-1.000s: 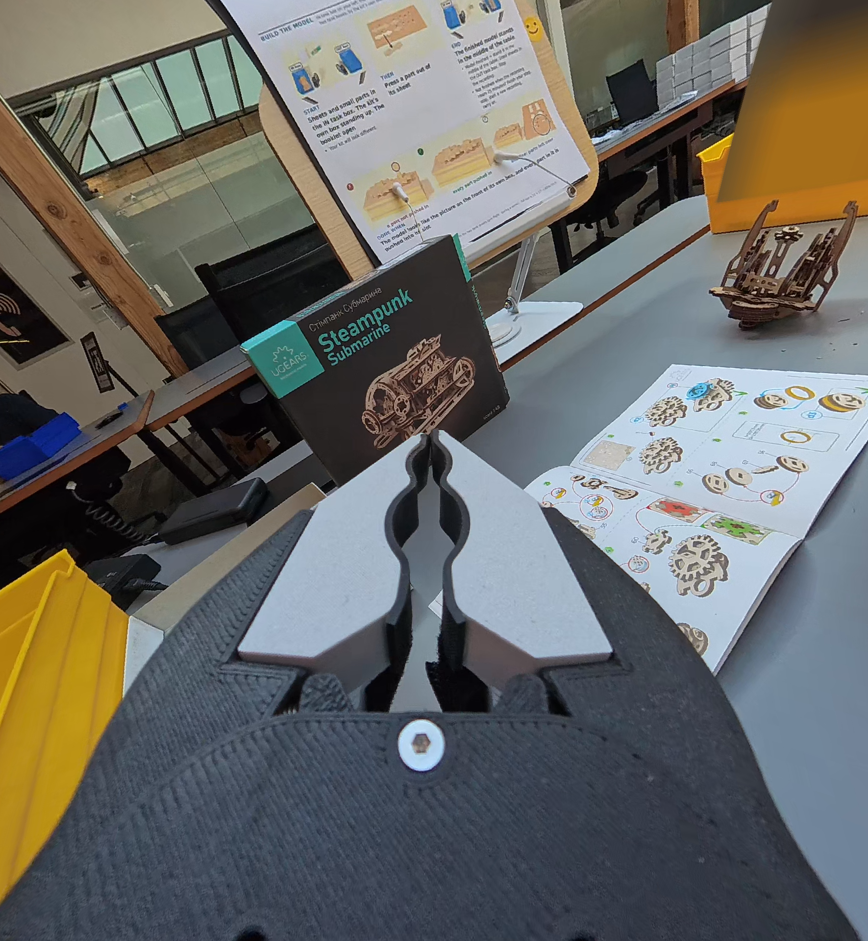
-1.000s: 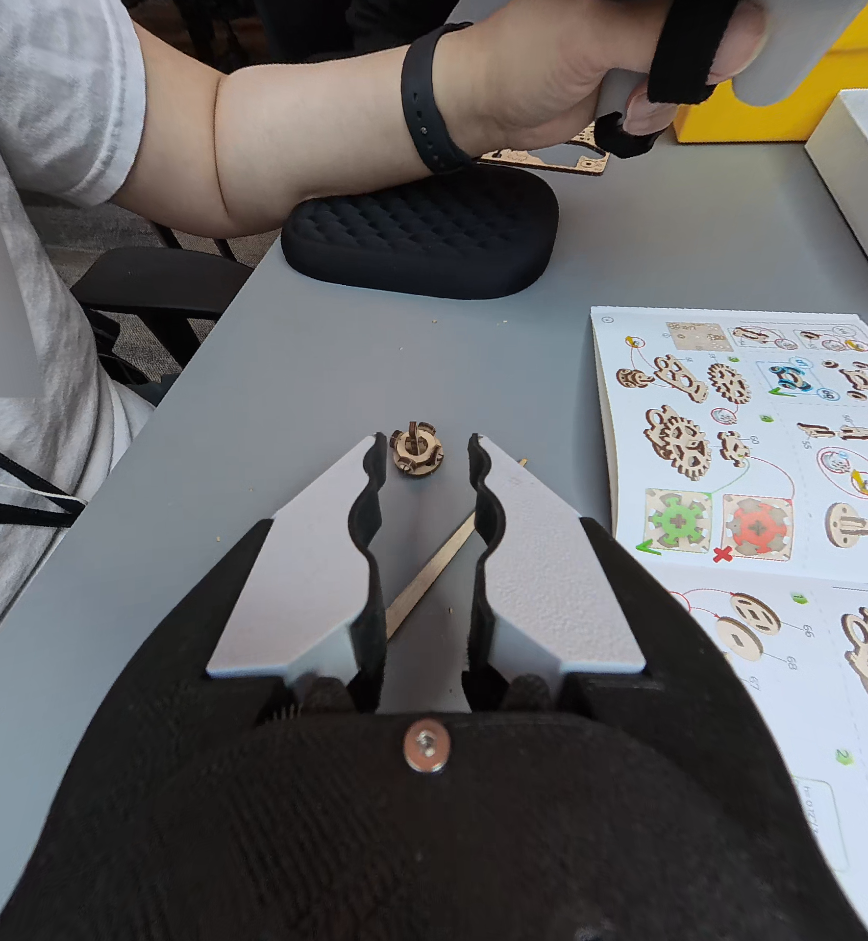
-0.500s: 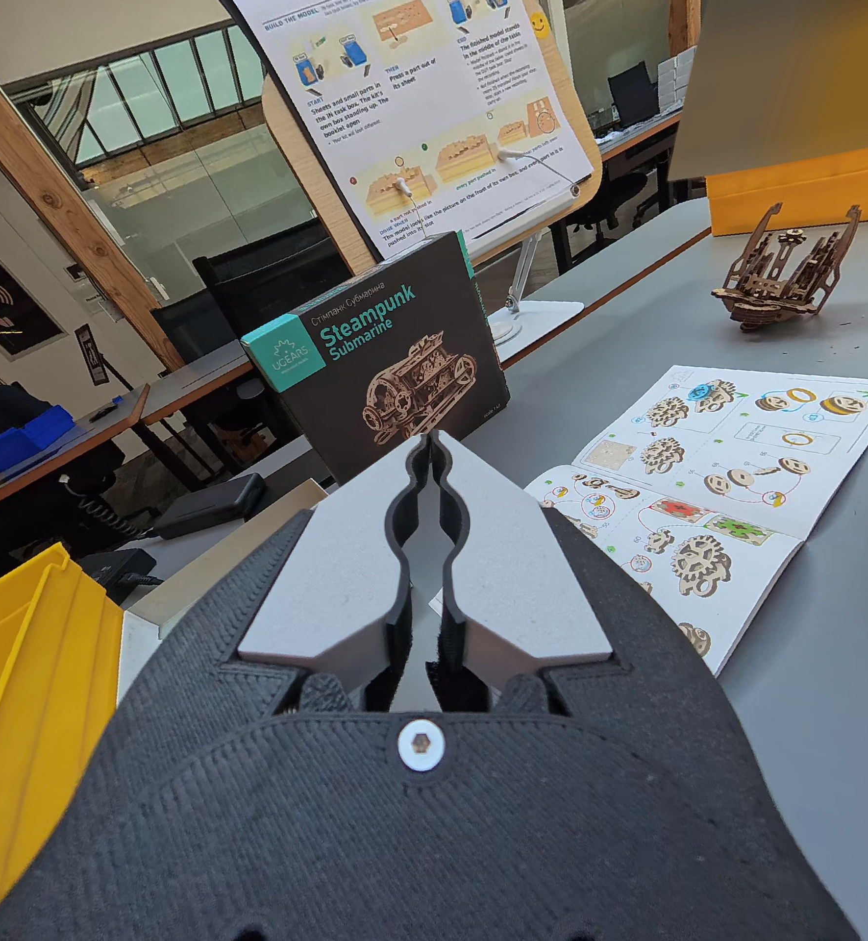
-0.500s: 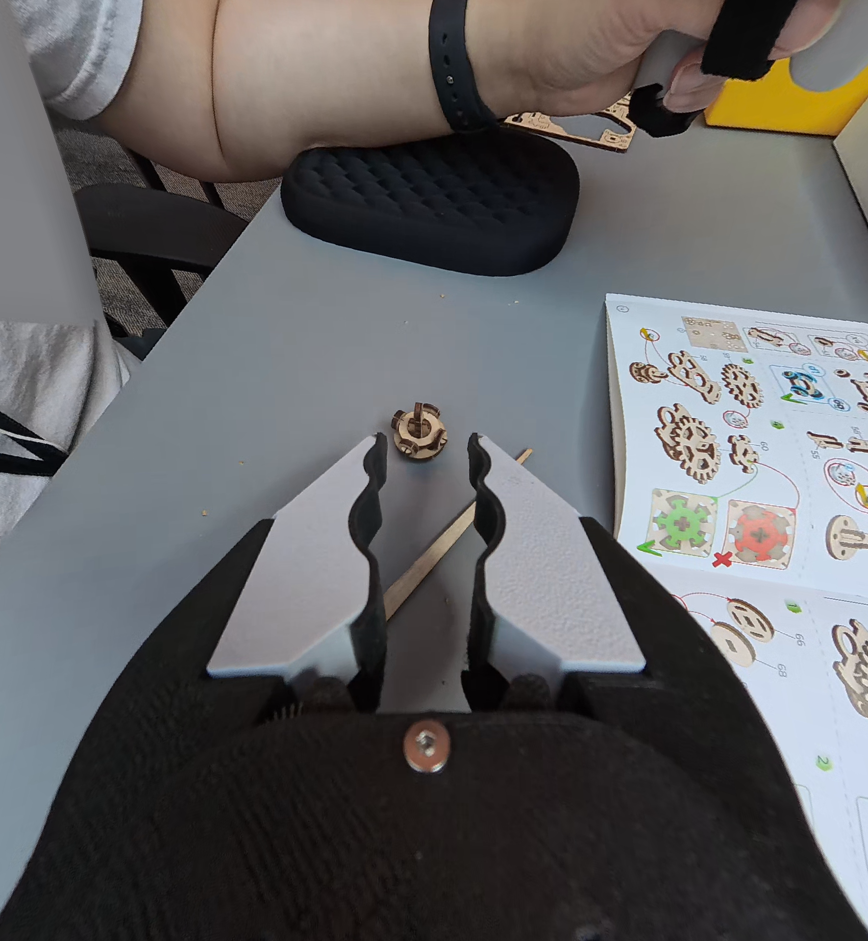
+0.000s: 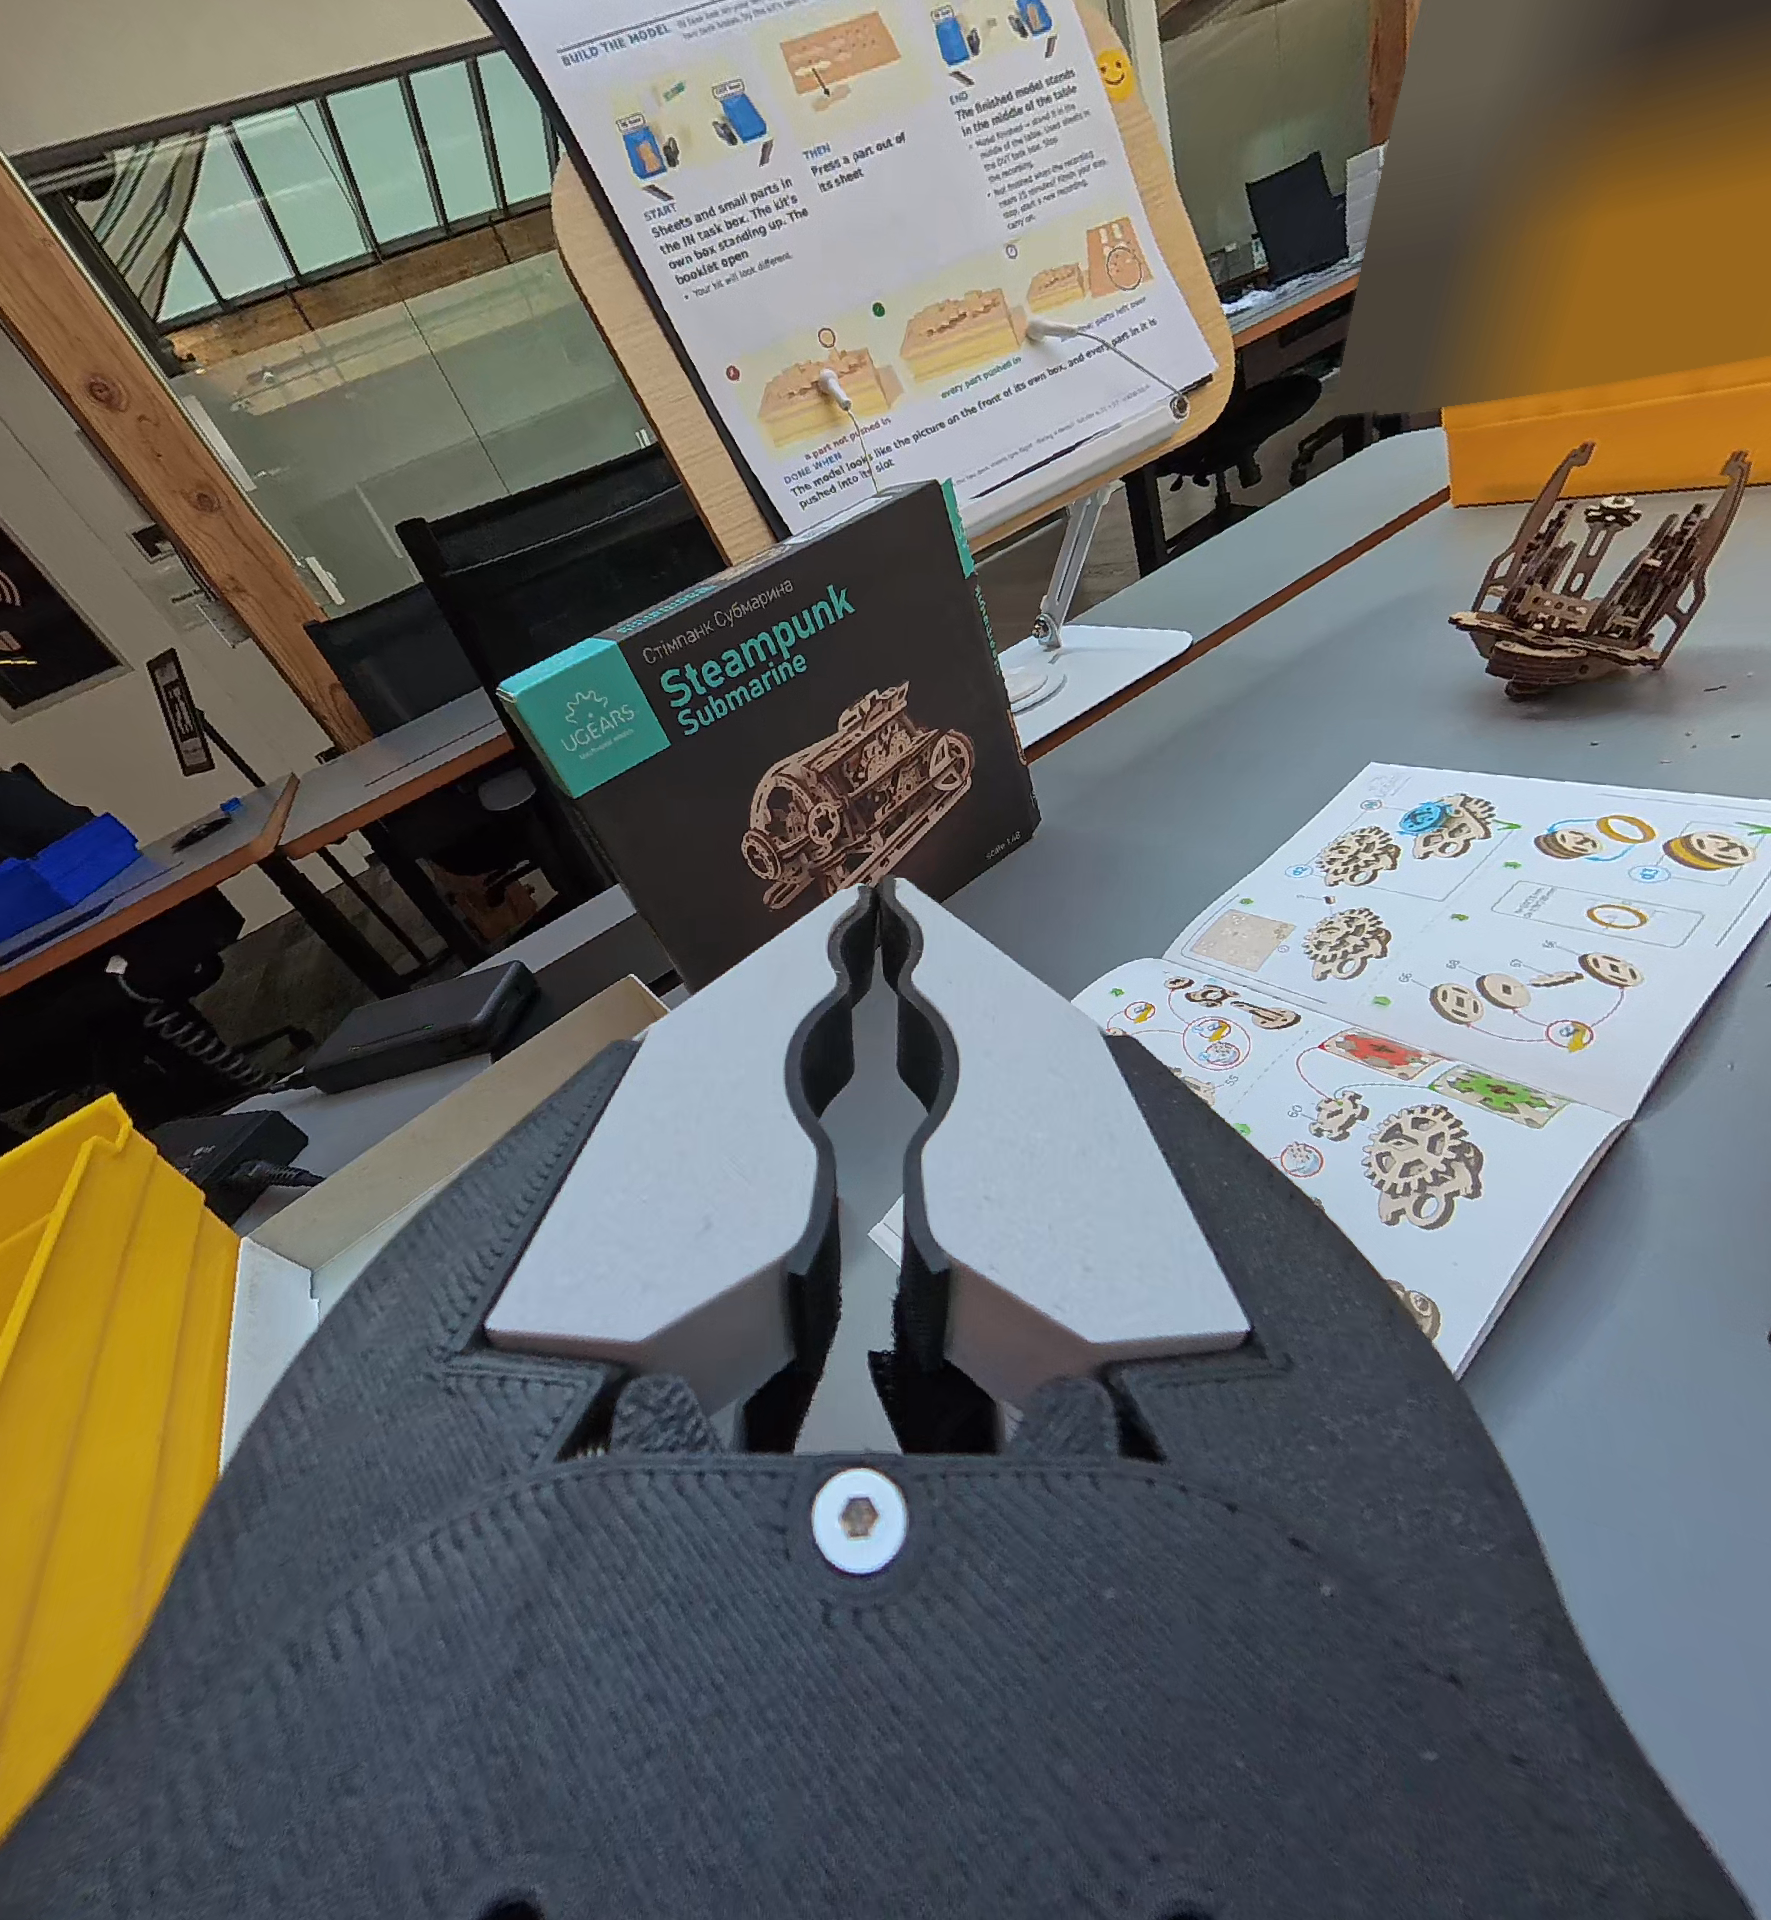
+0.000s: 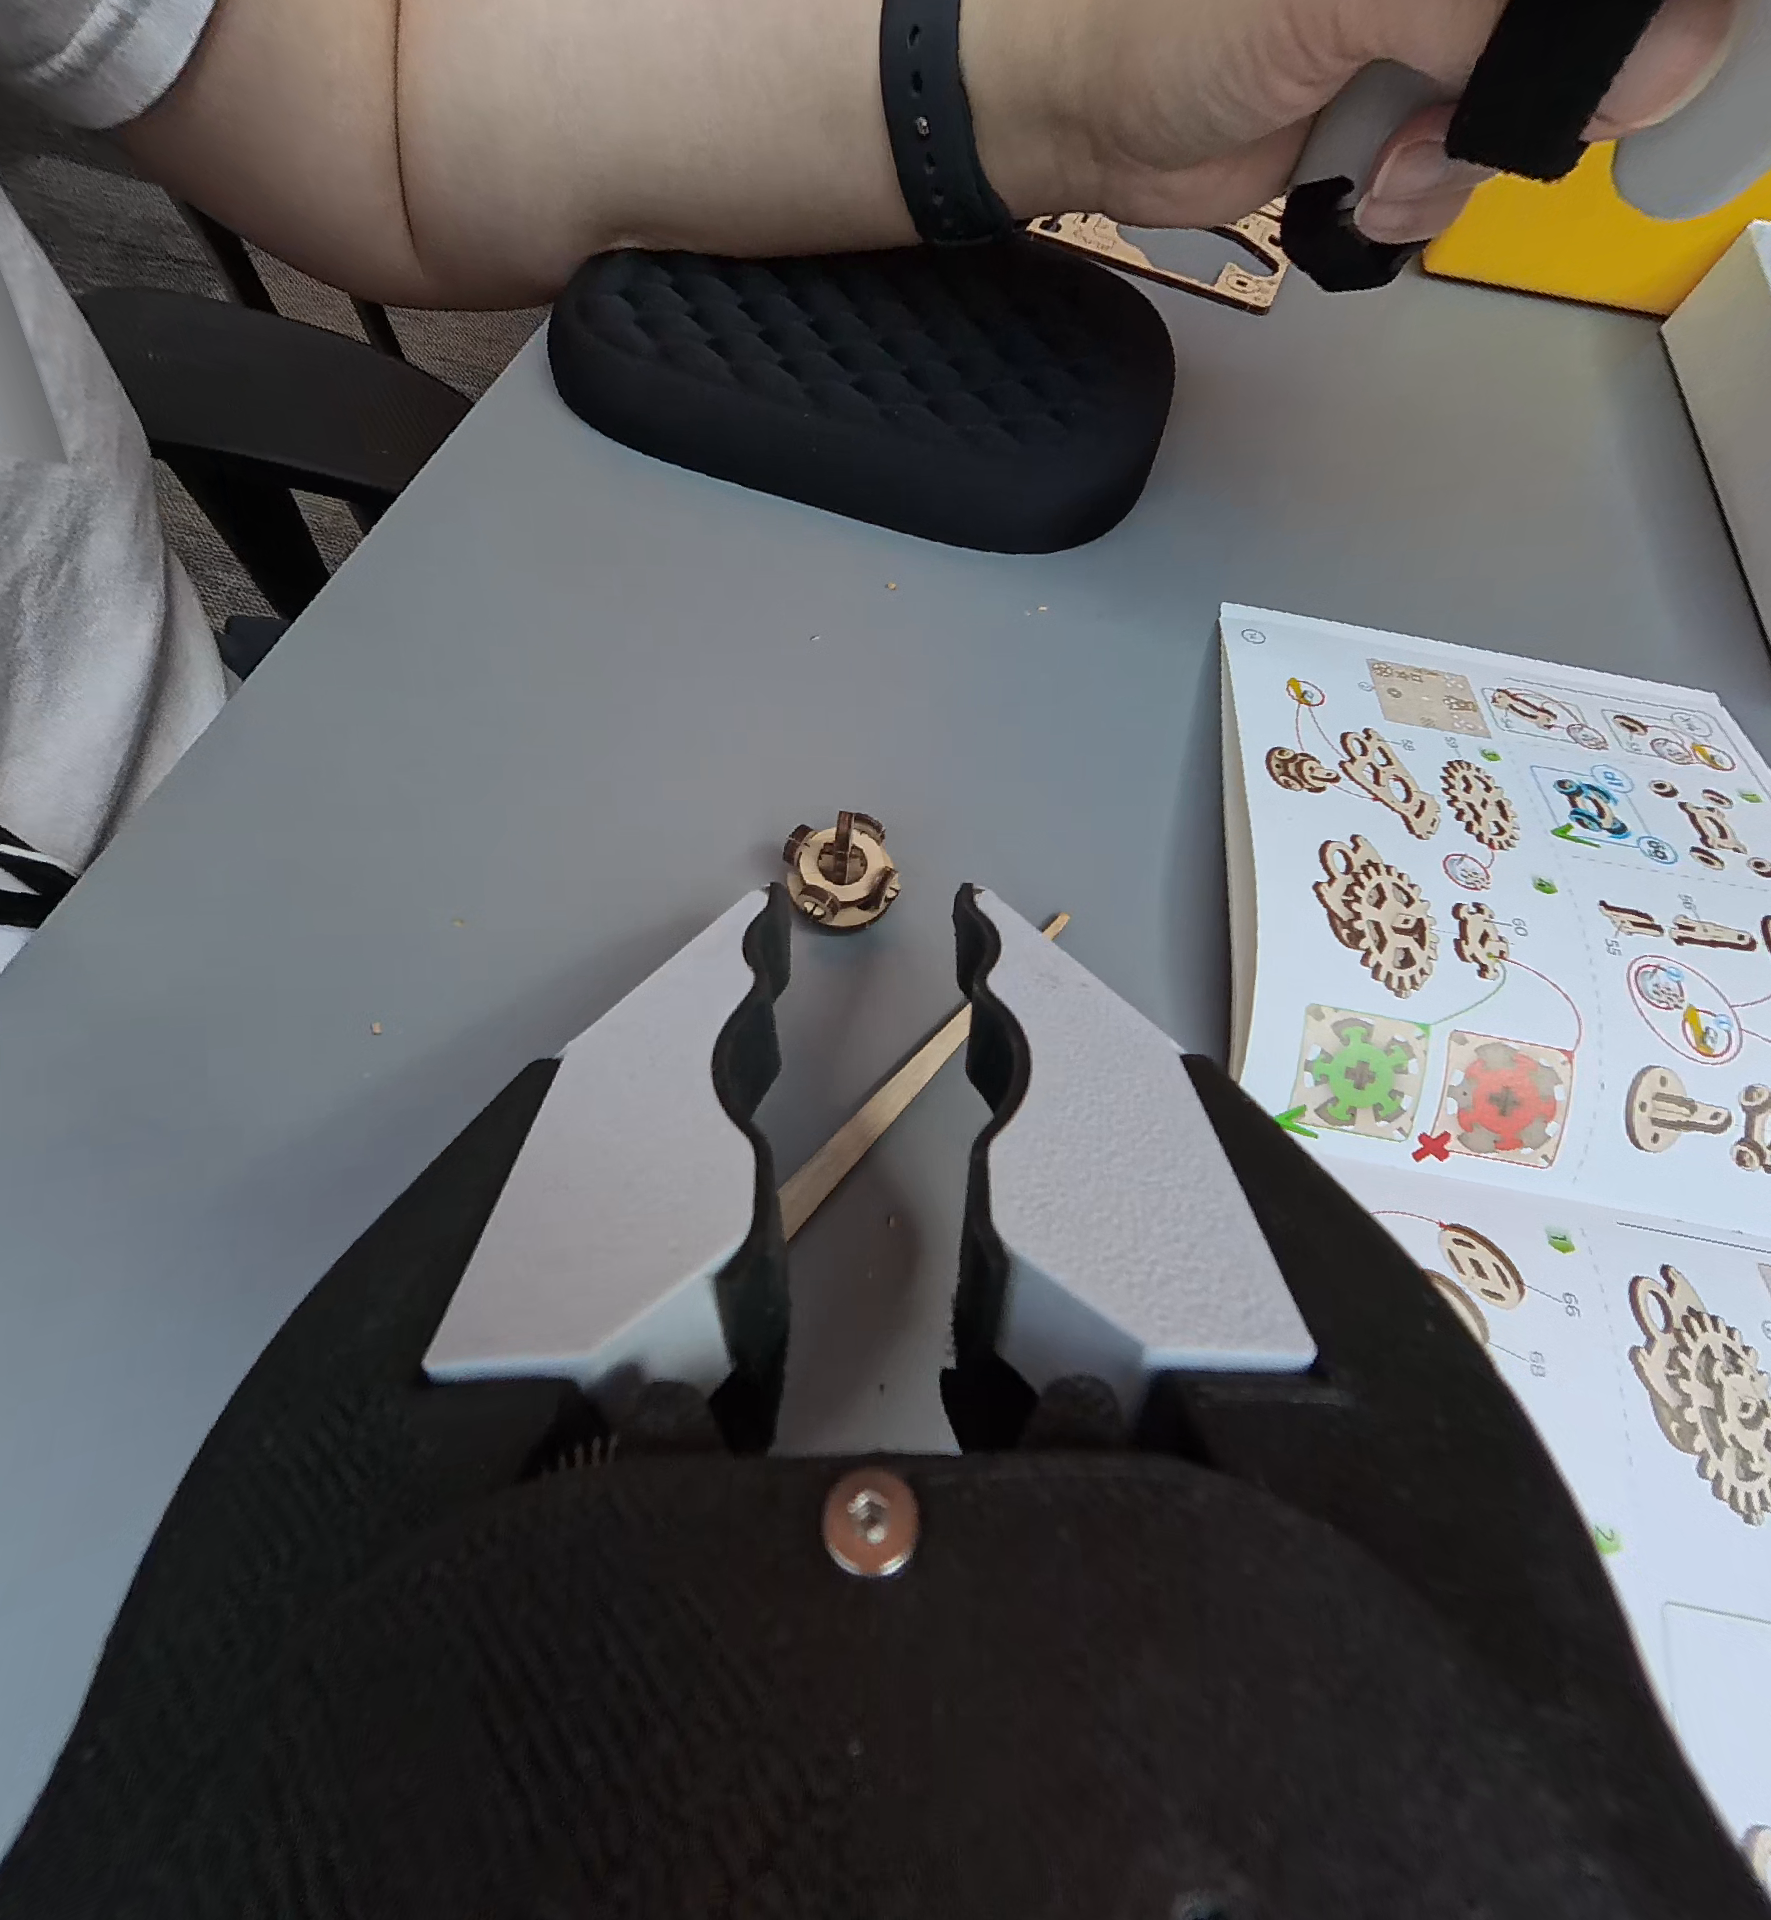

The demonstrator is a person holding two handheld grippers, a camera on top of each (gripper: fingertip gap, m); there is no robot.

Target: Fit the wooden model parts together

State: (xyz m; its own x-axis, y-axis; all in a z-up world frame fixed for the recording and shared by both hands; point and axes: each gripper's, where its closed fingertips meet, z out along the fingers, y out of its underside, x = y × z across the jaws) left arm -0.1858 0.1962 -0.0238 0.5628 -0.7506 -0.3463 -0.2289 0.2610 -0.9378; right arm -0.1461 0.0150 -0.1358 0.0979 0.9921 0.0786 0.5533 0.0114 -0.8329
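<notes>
A small round wooden sub-assembly (image 6: 840, 874) sits on the grey table just beyond my right gripper (image 6: 870, 902), which is open and empty, with its tips close behind the part. A thin wooden stick (image 6: 891, 1091) lies on the table under the right fingers. My left gripper (image 5: 879, 896) is shut with nothing between its jaws, held above the table and pointing at the model's box (image 5: 777, 727). A partly built wooden model (image 5: 1587, 592) stands at the far right of the left wrist view. The open instruction booklet (image 5: 1463, 997) lies right of the left gripper; it also shows in the right wrist view (image 6: 1546, 935).
A black padded rest (image 6: 860, 384) lies beyond the small part, with a person's forearm (image 6: 652, 135) above it. A cut-out wooden sheet (image 6: 1172, 260) lies behind it. A yellow bin (image 5: 39, 1403) is at the left, another yellow bin (image 5: 1639, 416) at the far right. An instruction board (image 5: 860, 229) stands behind the box. Left tips to right tips: about 20 cm. My right gripper is the nearer one to the thin wooden stick (image 6: 891, 1091): about 4 cm, against 25 cm.
The right gripper has shifted a little; the small wooden part now sits slightly left of its centre line. The left gripper stays shut and has barely moved.
</notes>
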